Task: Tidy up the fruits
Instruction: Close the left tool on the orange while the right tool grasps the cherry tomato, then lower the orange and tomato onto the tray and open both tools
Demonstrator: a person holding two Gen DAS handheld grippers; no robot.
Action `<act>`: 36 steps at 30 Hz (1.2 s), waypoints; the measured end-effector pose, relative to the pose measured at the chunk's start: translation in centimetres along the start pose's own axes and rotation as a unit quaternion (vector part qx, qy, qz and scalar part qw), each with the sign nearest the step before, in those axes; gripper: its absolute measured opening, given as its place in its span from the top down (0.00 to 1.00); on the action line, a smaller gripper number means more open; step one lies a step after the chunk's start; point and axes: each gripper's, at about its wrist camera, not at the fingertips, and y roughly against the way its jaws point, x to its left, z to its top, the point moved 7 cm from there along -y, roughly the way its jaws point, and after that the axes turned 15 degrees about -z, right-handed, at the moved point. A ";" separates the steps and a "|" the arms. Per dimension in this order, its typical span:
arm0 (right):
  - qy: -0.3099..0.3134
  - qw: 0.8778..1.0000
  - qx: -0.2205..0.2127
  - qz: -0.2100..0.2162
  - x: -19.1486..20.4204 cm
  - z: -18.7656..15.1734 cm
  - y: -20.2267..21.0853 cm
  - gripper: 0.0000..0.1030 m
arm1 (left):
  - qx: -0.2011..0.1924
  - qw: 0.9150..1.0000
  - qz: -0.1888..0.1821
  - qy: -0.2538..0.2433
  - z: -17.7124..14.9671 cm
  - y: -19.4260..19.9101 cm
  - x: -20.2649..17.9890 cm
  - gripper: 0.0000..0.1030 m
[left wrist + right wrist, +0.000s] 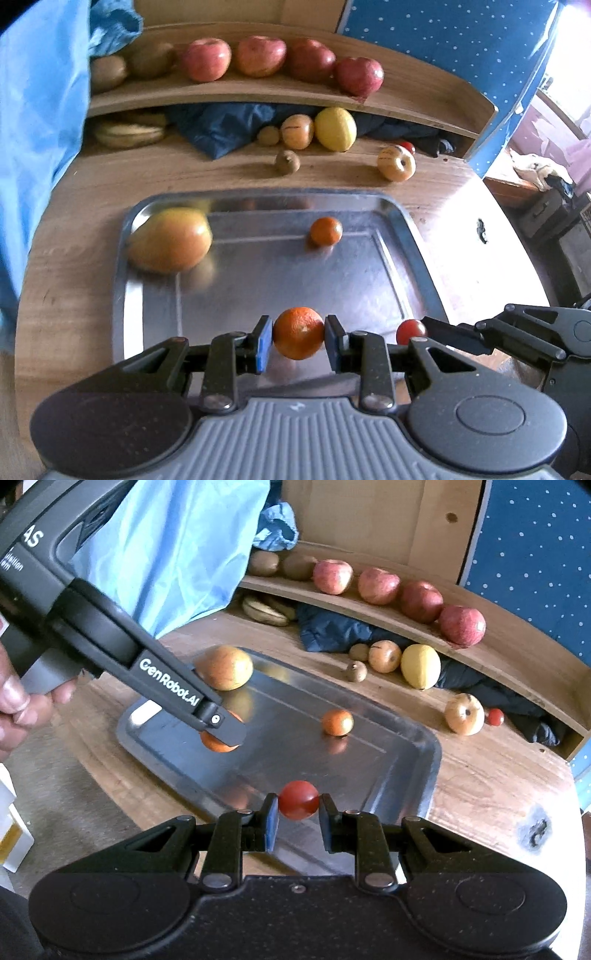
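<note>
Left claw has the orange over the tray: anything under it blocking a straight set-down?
Nothing visible does. The orange in the left claw hangs over bare metal at the tray's near edge. The small orange and the large yellowish fruit sit farther back, the cherry tomato in the right claw beside it.

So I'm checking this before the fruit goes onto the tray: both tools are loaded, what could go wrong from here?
1. The orange sits between the left tool pads at its widest part only; being round, it might slip out.
2. The tomato in the right tool looks soft; squeezing harder may split it.
3. The metal tray is smooth, so released fruit may roll, perhaps into the small orange.
</note>
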 end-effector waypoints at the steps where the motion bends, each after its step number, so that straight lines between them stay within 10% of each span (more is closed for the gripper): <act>1: 0.001 1.000 -0.001 0.003 0.2 0.0 0.1 0.76 | -0.001 1.000 0.003 0.003 -0.3 0.3 0.1 0.68; 36: 0.029 0.997 0.020 0.069 7.2 2.2 -2.5 0.76 | -0.003 0.997 0.050 0.056 -3.2 3.4 6.6 0.68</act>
